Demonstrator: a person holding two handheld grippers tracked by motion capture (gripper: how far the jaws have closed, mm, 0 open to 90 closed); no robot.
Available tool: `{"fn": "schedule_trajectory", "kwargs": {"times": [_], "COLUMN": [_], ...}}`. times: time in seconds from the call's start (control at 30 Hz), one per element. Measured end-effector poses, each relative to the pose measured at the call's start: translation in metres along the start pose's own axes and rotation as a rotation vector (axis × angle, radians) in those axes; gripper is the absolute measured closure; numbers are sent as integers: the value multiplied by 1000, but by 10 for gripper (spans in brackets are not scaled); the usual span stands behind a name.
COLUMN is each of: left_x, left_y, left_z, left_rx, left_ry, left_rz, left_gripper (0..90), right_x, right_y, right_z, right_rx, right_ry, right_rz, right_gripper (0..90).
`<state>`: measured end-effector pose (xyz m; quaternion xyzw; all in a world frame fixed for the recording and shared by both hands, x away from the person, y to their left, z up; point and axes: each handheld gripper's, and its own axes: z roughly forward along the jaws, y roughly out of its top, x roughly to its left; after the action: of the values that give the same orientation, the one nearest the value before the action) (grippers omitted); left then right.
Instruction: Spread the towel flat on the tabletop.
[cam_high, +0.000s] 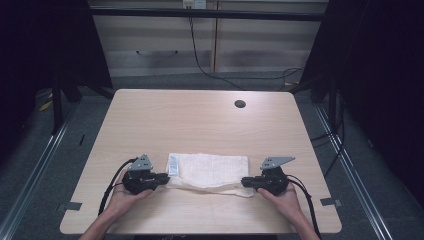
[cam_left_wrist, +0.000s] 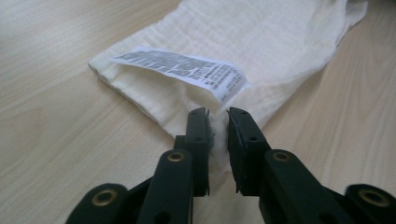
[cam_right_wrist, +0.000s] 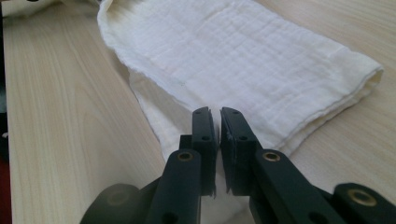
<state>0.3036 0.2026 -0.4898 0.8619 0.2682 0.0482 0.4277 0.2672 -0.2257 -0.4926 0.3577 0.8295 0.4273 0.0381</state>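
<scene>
High view | left gripper (cam_high: 162, 178) and right gripper (cam_high: 246, 182) each pinch a near corner of folded cloth (cam_high: 212, 170) | likely readying another fold

I'm working in what looks like an office or lab recording bay: my light wood desk (cam_high: 200, 120) has a cable grommet hole (cam_high: 240, 104), pale drawer cabinets (cam_high: 210, 45) stand behind it with a black cable (cam_high: 200, 62) hanging down, dark curtains (cam_high: 385, 75) either side, grey carpet (cam_high: 30, 165) below
</scene>
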Motion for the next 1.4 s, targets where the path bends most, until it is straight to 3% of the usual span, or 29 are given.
{"fn": "schedule_trajectory", "kwargs": {"times": [0.27, 0.47, 0.67, 0.87, 1.03, 1.2, 1.4], "left_x": [5, 14, 21, 31, 32, 33, 33], "left_y": [7, 12, 22, 33, 28, 23, 19], "left_z": [-19, -27, -11, 8, 29, 37, 38], "left_rx": [-103, -131, -97, -87, -27, 11, 21], "left_ry": [6, 42, 61, 52, 40, 43, 39], "left_rz": [-28, -53, -36, -53, -49, -45, -39], "left_gripper": [720, 707, 714, 763, 778, 777, 776], "right_x": [2, -1, -11, -29, -50, -66, -72], "right_y": [3, 6, 13, 33, 44, 45, 42], "right_z": [-7, -11, -4, -6, 3, 15, 27], "right_rx": [-31, -48, -40, -85, -77, -71, -35], "right_ry": [0, -17, -39, -69, -98, -104, -108], "right_rz": [-1, 6, 14, 23, 43, 78, 82], "right_gripper": [799, 794, 823, 833, 816, 798, 736]}}
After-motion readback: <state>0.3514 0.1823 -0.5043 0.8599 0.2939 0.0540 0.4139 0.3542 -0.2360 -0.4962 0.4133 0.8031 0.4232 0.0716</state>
